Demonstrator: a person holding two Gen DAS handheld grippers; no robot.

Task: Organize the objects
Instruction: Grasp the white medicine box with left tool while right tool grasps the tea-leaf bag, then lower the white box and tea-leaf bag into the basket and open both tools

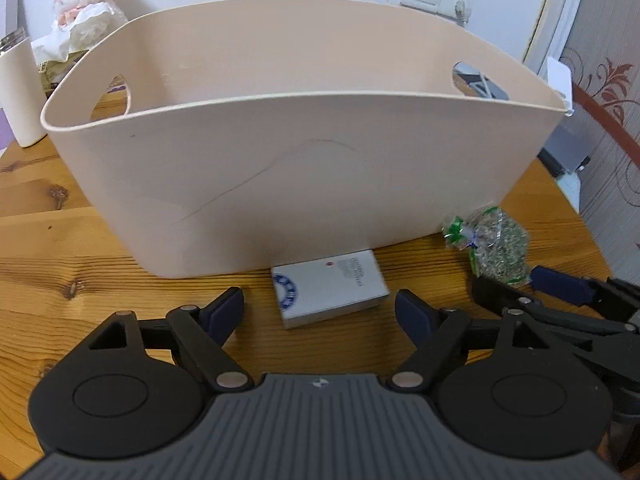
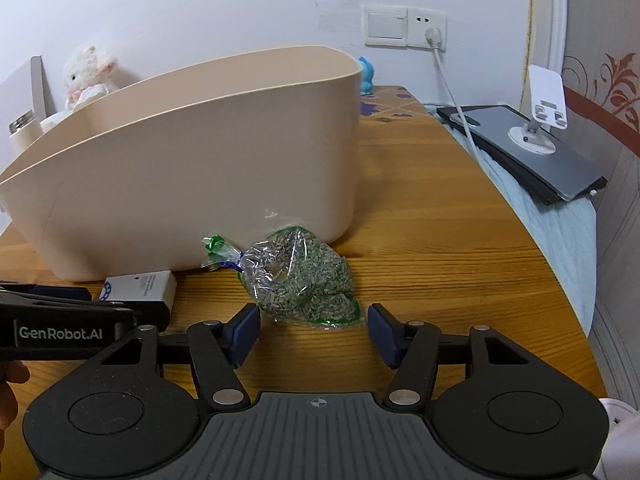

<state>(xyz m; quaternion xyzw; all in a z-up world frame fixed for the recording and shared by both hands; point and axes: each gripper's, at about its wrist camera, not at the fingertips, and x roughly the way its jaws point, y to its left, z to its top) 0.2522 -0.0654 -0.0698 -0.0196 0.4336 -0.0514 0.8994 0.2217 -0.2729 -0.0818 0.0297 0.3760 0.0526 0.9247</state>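
Observation:
A large beige plastic bin (image 1: 280, 168) with handle holes stands on the wooden table (image 1: 60, 248); it also shows in the right wrist view (image 2: 180, 176). A small white and blue box (image 1: 328, 288) lies flat in front of it, between the tips of my open left gripper (image 1: 320, 312). A clear bag of green dried herbs (image 2: 304, 280) lies by the bin's right corner, just ahead of my open right gripper (image 2: 314, 334). The bag (image 1: 492, 244) and the right gripper (image 1: 560, 284) show at right in the left wrist view. The box (image 2: 140, 288) shows at left in the right wrist view.
A plush lamb (image 1: 88, 4) and a white tumbler (image 1: 20, 92) stand behind the bin at left. A grey laptop (image 2: 528, 152) with a white phone stand (image 2: 544, 108) lies right of the table. A wall socket with a cable (image 2: 432, 40) is behind.

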